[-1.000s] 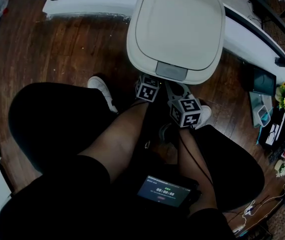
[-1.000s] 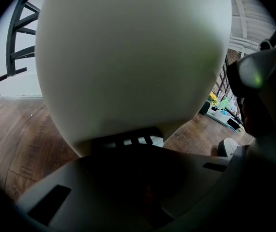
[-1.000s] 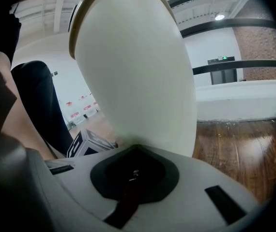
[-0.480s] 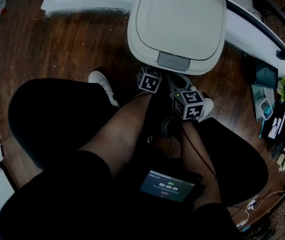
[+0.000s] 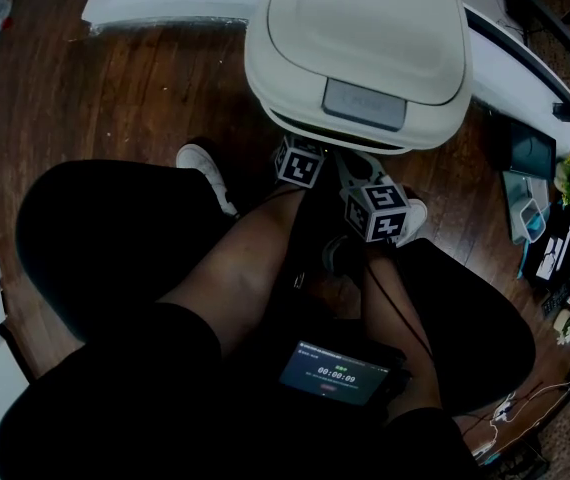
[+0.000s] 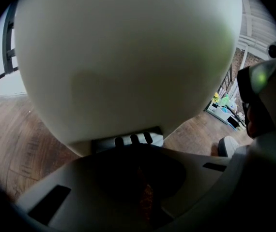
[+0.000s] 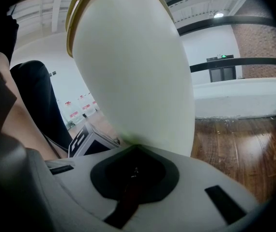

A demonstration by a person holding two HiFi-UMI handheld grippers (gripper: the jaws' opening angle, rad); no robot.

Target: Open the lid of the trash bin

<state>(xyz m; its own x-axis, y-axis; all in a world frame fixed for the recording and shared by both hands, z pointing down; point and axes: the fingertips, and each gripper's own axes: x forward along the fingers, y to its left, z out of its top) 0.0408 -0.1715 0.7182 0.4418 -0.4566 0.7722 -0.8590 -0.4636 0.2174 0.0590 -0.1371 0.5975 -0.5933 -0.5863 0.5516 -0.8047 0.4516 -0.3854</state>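
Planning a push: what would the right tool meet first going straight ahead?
The cream wall of the trash bin, right ahead; the right tool seems nearly against it, though depth is unclear.

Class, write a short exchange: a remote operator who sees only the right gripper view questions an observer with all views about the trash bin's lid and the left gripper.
Operator: I see only the trash bin's side. Is the lid up?
Observer: In the head view the lid is raised, with a dark gap under its front edge.
Operator: Where does the left gripper point?
Observer: In its own view the left gripper, jaws together, aims at a grey ribbed piece at the bin's base.
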